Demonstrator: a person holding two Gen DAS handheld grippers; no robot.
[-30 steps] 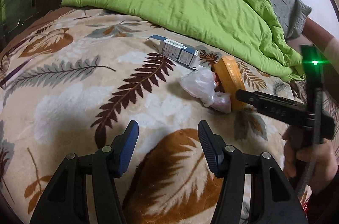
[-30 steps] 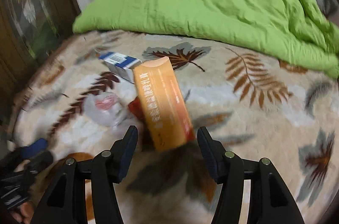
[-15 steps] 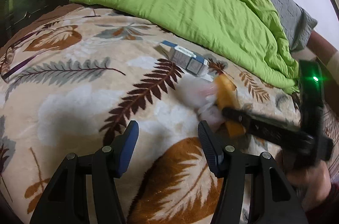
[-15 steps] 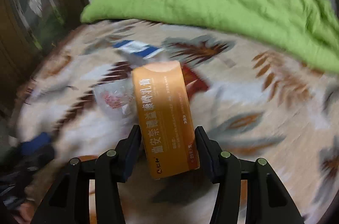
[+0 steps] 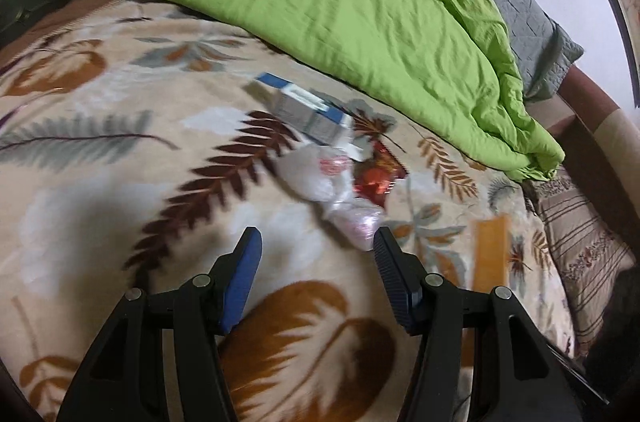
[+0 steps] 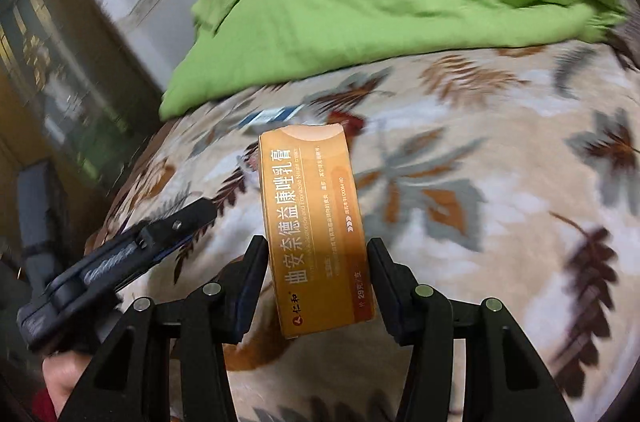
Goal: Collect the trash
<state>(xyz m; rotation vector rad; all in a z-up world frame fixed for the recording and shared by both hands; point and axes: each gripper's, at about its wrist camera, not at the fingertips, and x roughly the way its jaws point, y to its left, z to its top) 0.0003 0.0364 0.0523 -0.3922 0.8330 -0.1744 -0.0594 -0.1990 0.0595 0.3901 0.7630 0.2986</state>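
Above blanket, right gripper now lifts orange box clear.

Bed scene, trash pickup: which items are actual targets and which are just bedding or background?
Trash:
- orange box, clamped in the right tool
- blue-and-white box
- clear plastic bag
- red wrapper
The left tool is open, near the bag.

Just lying about:
- green duvet
- leaf-print blanket
- grey quilt
- striped pillow

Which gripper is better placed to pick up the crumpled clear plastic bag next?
Left. The left gripper is open and empty, with the plastic bag just ahead of its fingertips. The right gripper is already shut on the orange box.
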